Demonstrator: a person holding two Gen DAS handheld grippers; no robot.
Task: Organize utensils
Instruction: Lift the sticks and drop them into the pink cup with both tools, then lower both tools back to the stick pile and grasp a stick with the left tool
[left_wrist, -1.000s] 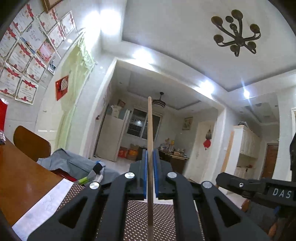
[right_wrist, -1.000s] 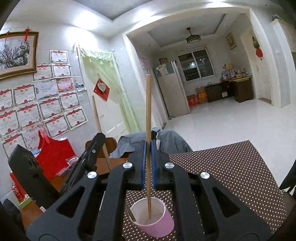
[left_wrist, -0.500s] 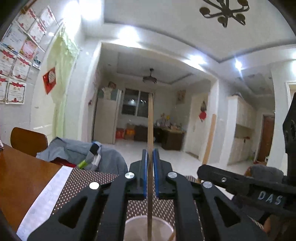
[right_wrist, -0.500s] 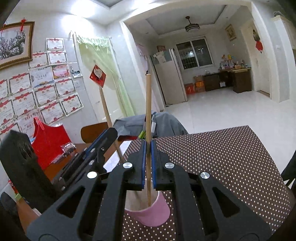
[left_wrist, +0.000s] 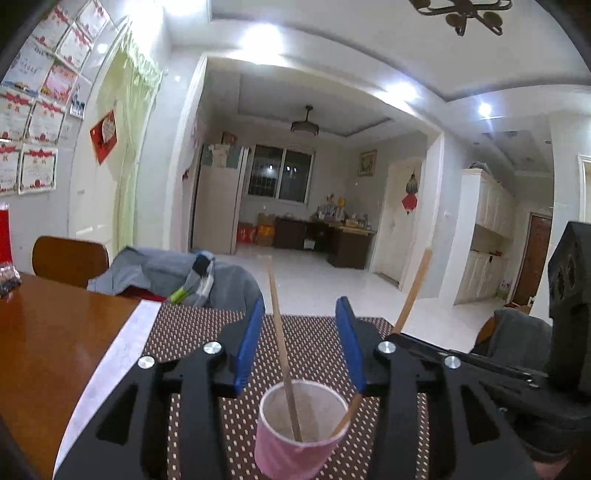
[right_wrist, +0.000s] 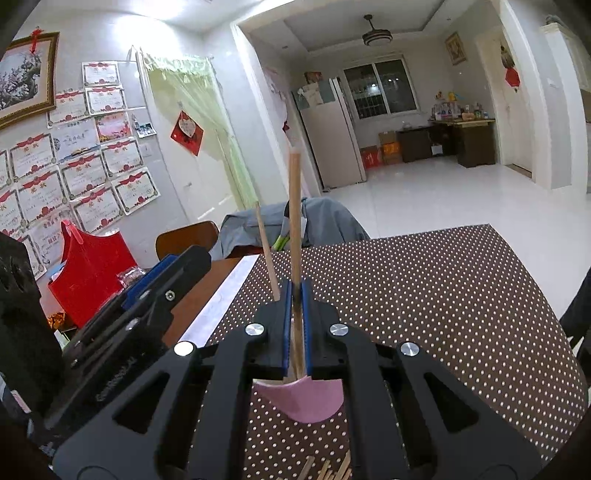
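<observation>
The left gripper (left_wrist: 300, 343) has its jaws opening, the blue pads standing clear on either side of a chopstick (left_wrist: 282, 350) that leans free inside the pink cup (left_wrist: 295, 446), its lower end in the cup's bottom. The right gripper (right_wrist: 295, 325) has its jaws clenched on a second chopstick (right_wrist: 294, 206), held nearly upright with its lower end going down into the same cup (right_wrist: 306, 400); in the left view this stick (left_wrist: 412, 291) slants up to the right from the cup's rim. The cup stands on a brown dotted mat (right_wrist: 424, 295) on the desk (left_wrist: 55, 332). More chopsticks (right_wrist: 328, 469) lie on the mat at the bottom edge of the right view. Beyond the mat, a grey jacket (left_wrist: 159, 273) hangs over a chair, and a red bag (right_wrist: 88, 262) sits on the desk by the wall.
</observation>
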